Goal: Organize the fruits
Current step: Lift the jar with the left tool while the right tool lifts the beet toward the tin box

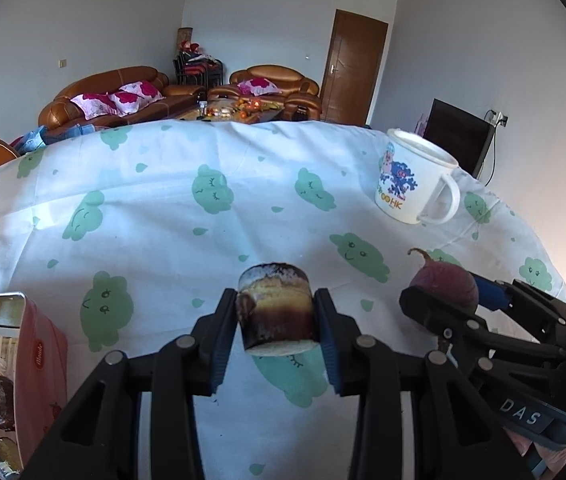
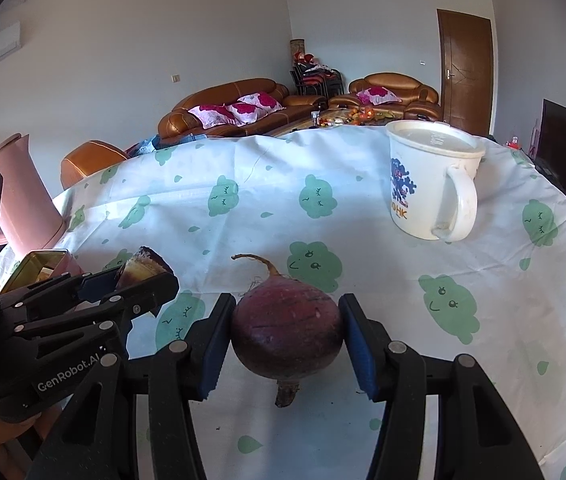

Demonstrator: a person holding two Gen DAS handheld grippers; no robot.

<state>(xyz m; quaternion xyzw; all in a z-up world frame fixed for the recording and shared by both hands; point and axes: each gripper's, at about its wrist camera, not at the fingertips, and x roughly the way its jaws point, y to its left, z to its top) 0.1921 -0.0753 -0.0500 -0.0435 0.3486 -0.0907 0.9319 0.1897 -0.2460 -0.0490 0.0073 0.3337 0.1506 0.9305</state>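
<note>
A white tablecloth (image 1: 243,208) printed with green cloud faces covers the table. An open pink tin (image 1: 39,344) sits at its left edge, with fruit inside. A white lidded mug (image 2: 431,184) stands upright toward the far right. The right gripper (image 2: 287,336) is clamped on a dark red round root vegetable (image 2: 287,328), both pads pressing its sides, held above the cloth. Just to its left, the left gripper (image 1: 277,312) is closed on a short brown banana chunk (image 1: 275,308), also lifted clear of the cloth
</note>
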